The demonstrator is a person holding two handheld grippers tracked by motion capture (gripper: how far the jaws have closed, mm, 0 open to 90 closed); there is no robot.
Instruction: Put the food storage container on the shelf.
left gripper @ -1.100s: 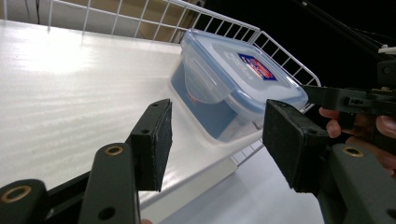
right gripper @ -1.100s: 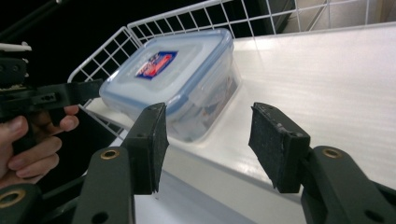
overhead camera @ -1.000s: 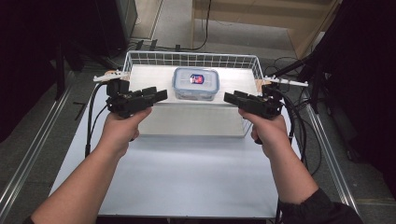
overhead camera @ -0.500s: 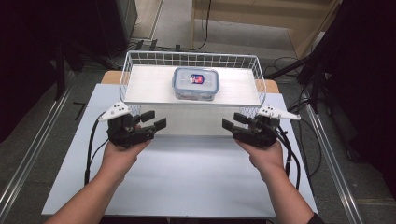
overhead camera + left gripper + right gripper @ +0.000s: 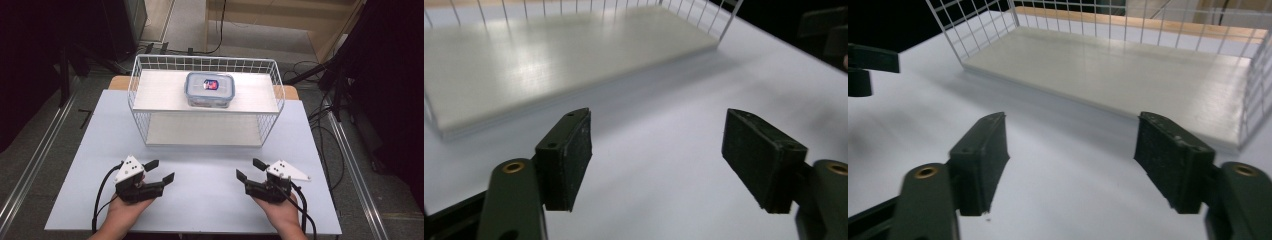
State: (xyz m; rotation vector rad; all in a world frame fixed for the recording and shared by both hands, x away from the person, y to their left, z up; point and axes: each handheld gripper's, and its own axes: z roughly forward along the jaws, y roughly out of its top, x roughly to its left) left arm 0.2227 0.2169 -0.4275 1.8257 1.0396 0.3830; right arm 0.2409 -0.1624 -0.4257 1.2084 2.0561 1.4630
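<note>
White wire basket (image 5: 138, 95) stands at the bench's (image 5: 75, 190) far edge, about centred left to right, its open front facing the near edge. A white shelf board (image 5: 160, 95) spans it halfway up, and a second white board (image 5: 200, 132) forms its floor.

Left to right along the near edge: we note the left gripper (image 5: 159, 171) near the near-left corner, resting low in the hand, fingers (image 5: 566, 157) spread wide apart with nothing between them. The right gripper (image 5: 250, 170) sits towards the near-right corner, fingers (image 5: 980, 160) likewise wide apart and empty. Both point towards the basket's open front; we read this as a ready posture, the open side giving straight access to both levels.

The clear lidded container (image 5: 210, 90), with a red and blue item visible through the lid, sits on the shelf board, roughly centred. It lies well apart from both pairs of fingers, farther towards the far edge and between the two grippers' lines. From each gripper view we see the basket floor ahead.
</note>
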